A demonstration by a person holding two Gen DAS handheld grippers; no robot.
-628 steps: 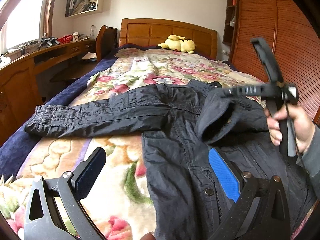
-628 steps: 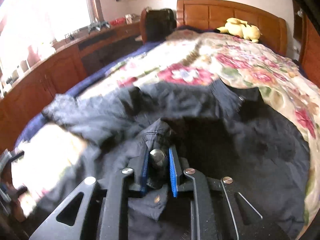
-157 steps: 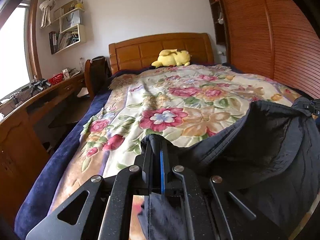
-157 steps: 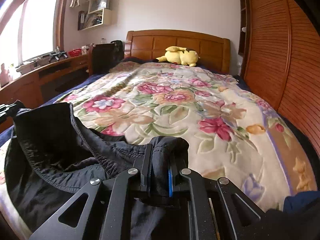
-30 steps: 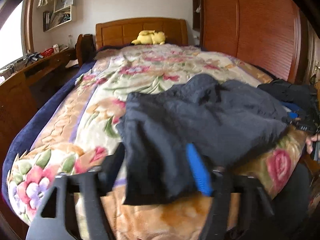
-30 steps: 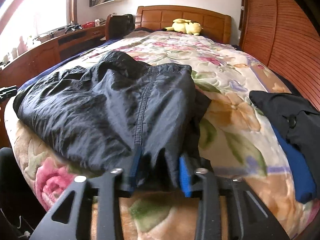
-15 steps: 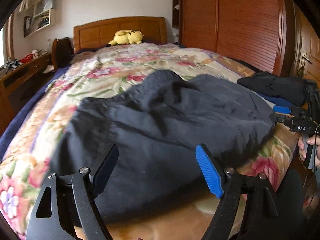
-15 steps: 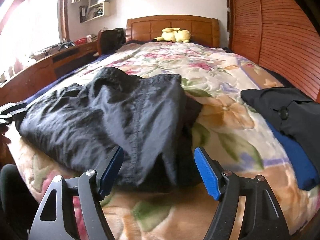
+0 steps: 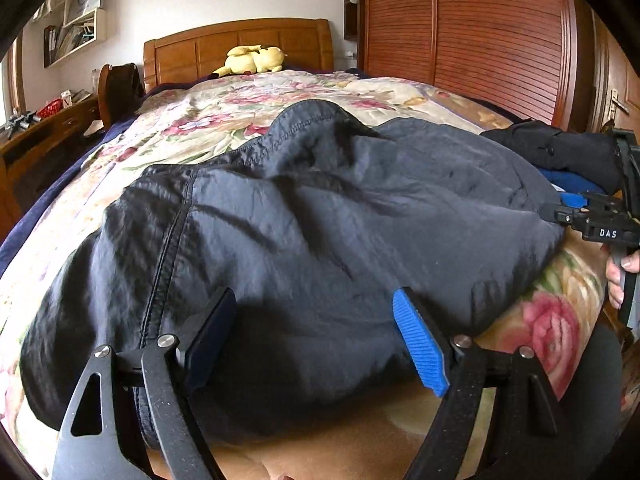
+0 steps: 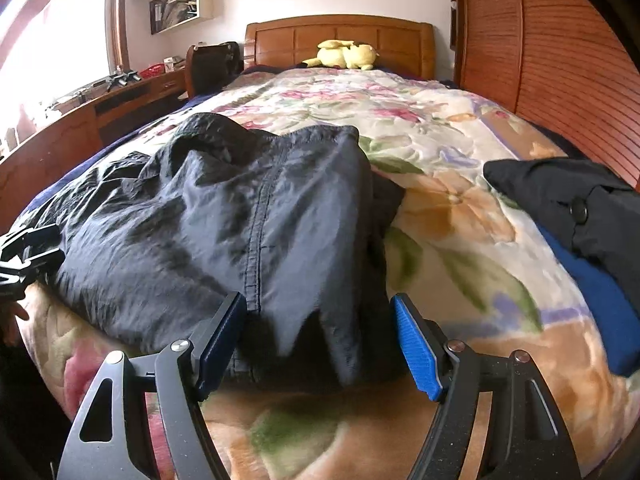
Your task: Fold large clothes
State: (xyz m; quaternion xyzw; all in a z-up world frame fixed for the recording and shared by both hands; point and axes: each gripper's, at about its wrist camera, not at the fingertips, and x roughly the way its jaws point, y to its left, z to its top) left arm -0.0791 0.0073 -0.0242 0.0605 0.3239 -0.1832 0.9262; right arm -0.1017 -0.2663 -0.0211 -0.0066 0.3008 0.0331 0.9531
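A dark navy jacket [image 9: 320,208] lies folded into a puffy bundle near the foot of the floral bed cover [image 9: 248,120]. My left gripper [image 9: 314,300] hovers open over the jacket's near edge, with only fabric below its blue pads. At the right edge of the left wrist view a hand holds my right gripper [image 9: 568,210] beside the bundle's right end. In the right wrist view the jacket [image 10: 240,208] fills the left half. There my right gripper [image 10: 317,302] stands open astride the jacket's near corner without pressing it. The left gripper [image 10: 24,240] shows at the far left.
A black garment [image 10: 580,208] lies on a blue one [image 10: 592,292] at the bed's right side. A yellow plush toy [image 10: 344,54] rests by the wooden headboard. Slatted wardrobe doors [image 9: 480,40] run along the right, and a wooden desk [image 10: 100,108] along the left.
The right gripper's jaws spread off the jacket's corner and then stayed wide. The left gripper swung in over the middle of the bundle, closer and lower, its jaws widening slightly.
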